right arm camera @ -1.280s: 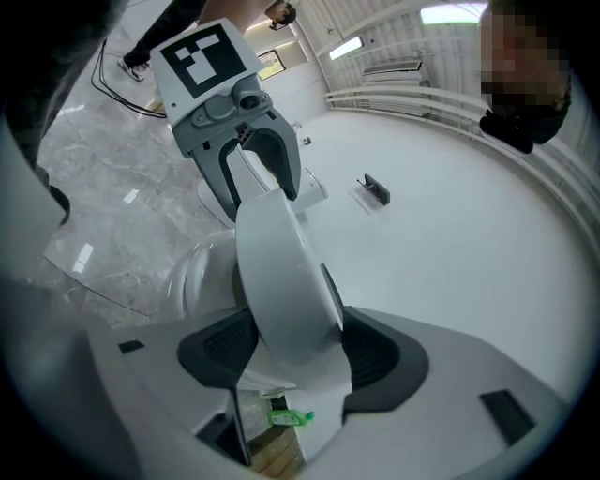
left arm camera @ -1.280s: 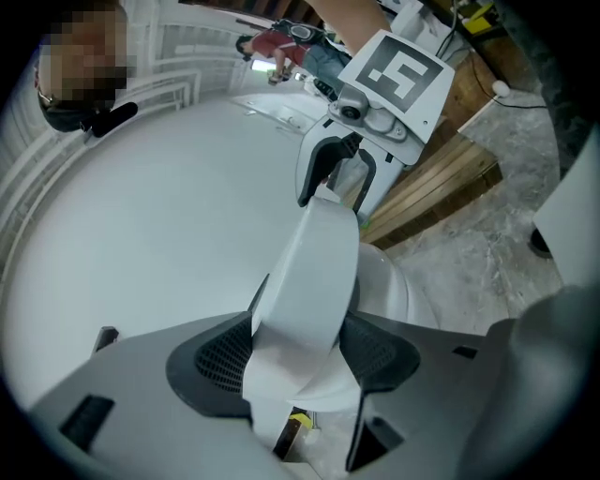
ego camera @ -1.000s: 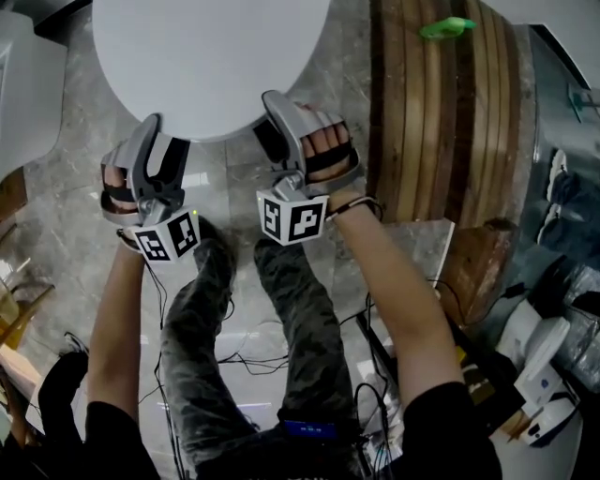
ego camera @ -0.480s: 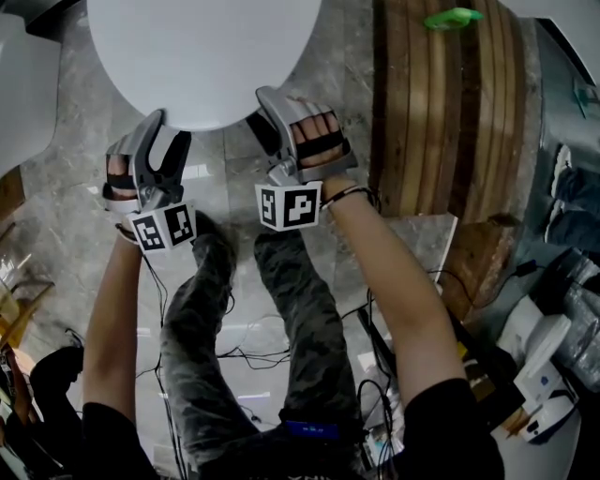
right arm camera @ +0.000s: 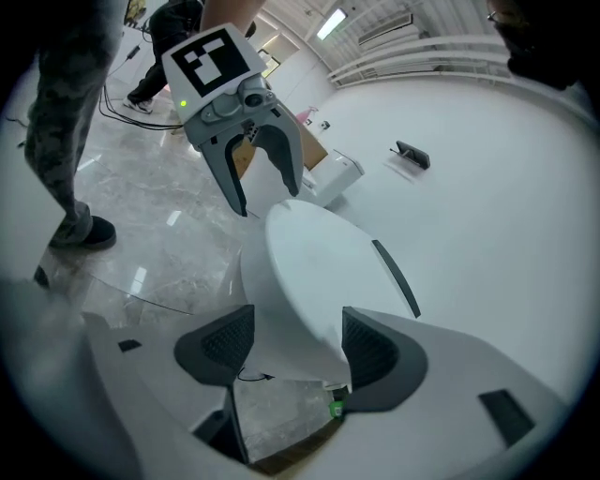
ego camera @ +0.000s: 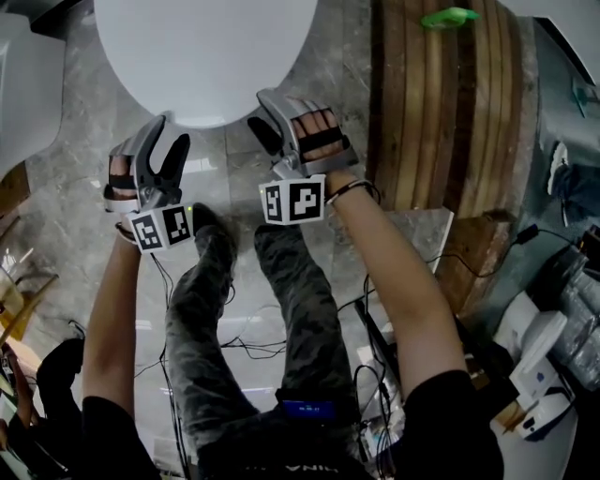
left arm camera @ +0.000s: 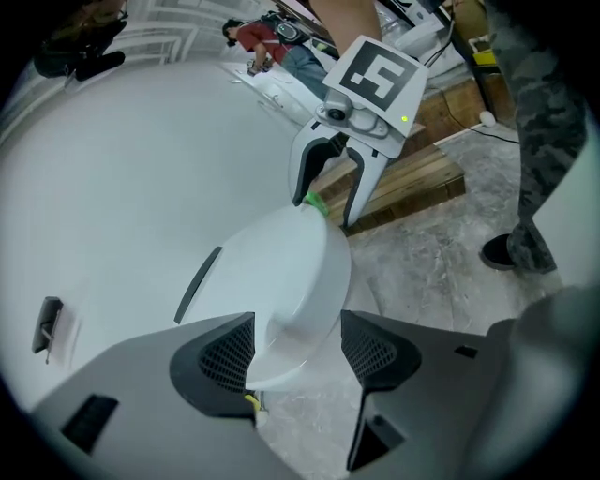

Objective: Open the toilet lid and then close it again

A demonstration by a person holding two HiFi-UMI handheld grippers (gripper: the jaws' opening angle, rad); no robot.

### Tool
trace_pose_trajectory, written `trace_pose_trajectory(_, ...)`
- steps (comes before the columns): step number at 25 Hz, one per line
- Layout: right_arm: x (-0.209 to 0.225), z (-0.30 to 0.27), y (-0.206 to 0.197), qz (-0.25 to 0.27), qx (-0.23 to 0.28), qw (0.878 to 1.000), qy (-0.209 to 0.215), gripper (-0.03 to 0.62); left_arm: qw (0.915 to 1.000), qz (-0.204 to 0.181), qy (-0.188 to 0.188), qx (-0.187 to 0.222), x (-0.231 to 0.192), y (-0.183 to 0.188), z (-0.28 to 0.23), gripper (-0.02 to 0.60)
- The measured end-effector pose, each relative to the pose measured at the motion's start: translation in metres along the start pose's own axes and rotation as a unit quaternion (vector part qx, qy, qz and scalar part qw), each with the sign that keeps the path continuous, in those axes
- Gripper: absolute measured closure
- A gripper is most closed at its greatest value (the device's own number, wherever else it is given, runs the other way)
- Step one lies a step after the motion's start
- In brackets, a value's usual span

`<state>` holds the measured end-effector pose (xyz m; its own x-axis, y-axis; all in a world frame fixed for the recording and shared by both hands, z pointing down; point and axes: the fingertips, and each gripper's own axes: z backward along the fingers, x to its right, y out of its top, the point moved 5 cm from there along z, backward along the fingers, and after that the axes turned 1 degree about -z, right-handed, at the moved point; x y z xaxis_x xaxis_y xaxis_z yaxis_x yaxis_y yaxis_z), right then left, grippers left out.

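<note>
The left gripper [ego camera: 172,131] and right gripper [ego camera: 260,110] are each holding their jaws apart around the front rim of the lowered white toilet lid [ego camera: 206,56], not clamping it.

The toilet lid [ego camera: 206,56] runs off the head view's top edge, so its far end is unseen. In both gripper views part of the lid's near rim is hidden behind the jaws. The small green thing [ego camera: 448,17] on the wooden platform [ego camera: 441,122] is too small to identify
</note>
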<state>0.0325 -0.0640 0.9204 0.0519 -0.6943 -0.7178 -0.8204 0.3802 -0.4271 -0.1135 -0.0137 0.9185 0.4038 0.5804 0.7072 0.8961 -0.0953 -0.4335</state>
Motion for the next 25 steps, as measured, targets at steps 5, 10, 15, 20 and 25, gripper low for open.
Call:
trace_pose_trajectory(5, 0.028, 0.018, 0.013, -0.024, 0.003, 0.999, 0.035, 0.299, 0.9999, 0.007, -0.009, -0.009, -0.025, 0.005, 0.022, 0.295)
trace_pose_trajectory(10, 0.086, 0.047, 0.041, -0.122, -0.018, 0.991, 0.059, 0.317, 0.9975, 0.07, 0.001, -0.006, -0.085, 0.031, 0.057, 0.428)
trace_pose_trajectory(15, 0.18, 0.088, 0.08, -0.251, -0.021, 0.966, 0.049, 0.514, 0.9748, 0.222, 0.002, 0.021, -0.175, 0.077, 0.1, 0.546)
trace_pose_trajectory(20, 0.283, 0.149, 0.129, -0.383, -0.011, 0.923, 0.035, 0.557, 0.9486, 0.311, -0.015, 0.056, -0.258, 0.133, 0.157, 0.56)
trace_pose_trajectory(25, 0.352, 0.218, 0.164, -0.44, 0.007, 0.898, -0.002, 0.576, 0.9155, 0.381, -0.043, 0.122, -0.315, 0.18, 0.22, 0.568)
